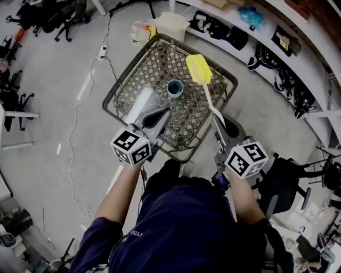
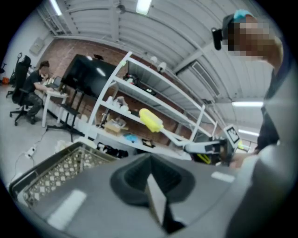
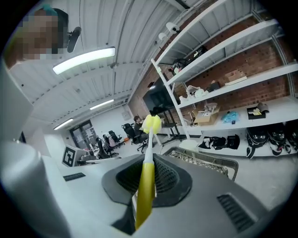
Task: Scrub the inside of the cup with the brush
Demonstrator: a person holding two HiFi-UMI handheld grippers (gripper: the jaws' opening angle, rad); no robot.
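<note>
A small teal cup (image 1: 175, 88) stands upright on the wire mesh crate (image 1: 133, 85), mouth up. My right gripper (image 1: 224, 121) is shut on the handle of a yellow brush (image 1: 198, 68), whose head hangs over the crate just right of the cup. In the right gripper view the brush handle (image 3: 145, 186) runs out from between the jaws to its yellow head (image 3: 151, 123). My left gripper (image 1: 162, 113) is shut and holds nothing, at the crate's near edge, below and left of the cup. In the left gripper view the brush (image 2: 151, 120) shows in the air.
White containers (image 1: 170, 24) sit beyond the crate's far edge. White shelving (image 1: 277, 37) with dark gear runs along the right. Office chairs (image 1: 64, 16) and a floor cable (image 1: 74, 133) lie to the left. A person sits at a desk (image 2: 39, 76) far off.
</note>
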